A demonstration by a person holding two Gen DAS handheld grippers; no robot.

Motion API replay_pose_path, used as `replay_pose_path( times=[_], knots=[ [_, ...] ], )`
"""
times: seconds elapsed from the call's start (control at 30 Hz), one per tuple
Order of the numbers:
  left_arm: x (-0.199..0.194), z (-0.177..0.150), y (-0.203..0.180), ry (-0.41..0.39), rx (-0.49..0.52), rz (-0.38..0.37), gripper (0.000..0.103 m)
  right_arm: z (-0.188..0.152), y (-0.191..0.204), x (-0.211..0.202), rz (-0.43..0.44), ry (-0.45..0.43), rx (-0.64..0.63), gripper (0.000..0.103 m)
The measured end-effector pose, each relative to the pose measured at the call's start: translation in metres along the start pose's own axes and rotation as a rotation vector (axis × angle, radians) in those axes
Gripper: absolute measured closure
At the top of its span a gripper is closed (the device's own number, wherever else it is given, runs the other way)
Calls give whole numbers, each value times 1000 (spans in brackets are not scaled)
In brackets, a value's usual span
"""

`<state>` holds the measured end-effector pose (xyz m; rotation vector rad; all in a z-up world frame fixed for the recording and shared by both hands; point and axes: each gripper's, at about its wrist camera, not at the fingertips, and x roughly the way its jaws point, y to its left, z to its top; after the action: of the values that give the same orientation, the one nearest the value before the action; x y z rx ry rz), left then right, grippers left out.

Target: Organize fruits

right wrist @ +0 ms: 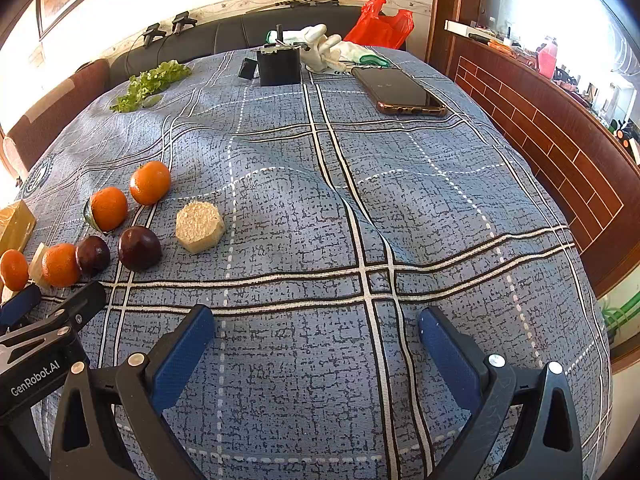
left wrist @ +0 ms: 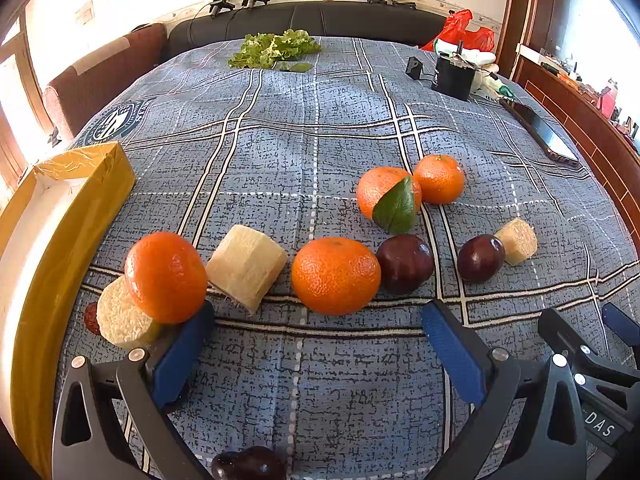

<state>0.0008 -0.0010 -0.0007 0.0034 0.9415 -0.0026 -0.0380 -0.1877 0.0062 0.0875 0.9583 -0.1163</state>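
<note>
1. The left gripper (left wrist: pixel 318 316), with blue-padded black fingers, hovers low over the blue plaid tablecloth (left wrist: pixel 304 128), jaws spread wide and empty; the round orange tangerine (left wrist: pixel 335 275) sits just ahead of the gap.
2. The right gripper (right wrist: pixel 316 326) is likewise wide apart and holds nothing, over bare cloth well apart from the fruit.
3. The fruit lies loose in a cluster: a second tangerine (left wrist: pixel 165 276) rests on a pale cut sugarcane disc (left wrist: pixel 120 320), a chunky sugarcane block (left wrist: pixel 246 266) lies just beside it, and two dark purple plums (left wrist: pixel 405 263) (left wrist: pixel 480 258) sit to the right.
4. Risk: the left finger is touching or nearly touching the perched tangerine; a nudge would likely roll it off the disc.
5. Risk: closing on the central tangerine may bump the plum touching it and send it rolling, since the cloth is rumpled.
6. A yellow cardboard box (left wrist: pixel 60 232) with a white interior stands at the left edge, probably the destination; its near wall is close to the fruit, so a carry needs lift.
7. Open room lies right and ahead; a dark smartphone (right wrist: pixel 400 92) lies near the far right table edge.
</note>
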Motion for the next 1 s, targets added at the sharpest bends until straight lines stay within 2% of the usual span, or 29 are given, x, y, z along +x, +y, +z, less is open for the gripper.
replay_pose_path(
  times=[0.63,1.0],
  knots=[
    [0,0,0,2,4,-4,0,0,0,0,0,0,0,0],
    [-6,-6,0,40,50,-35,0,0,-1,1,-2,-2,8,0]
  ],
)
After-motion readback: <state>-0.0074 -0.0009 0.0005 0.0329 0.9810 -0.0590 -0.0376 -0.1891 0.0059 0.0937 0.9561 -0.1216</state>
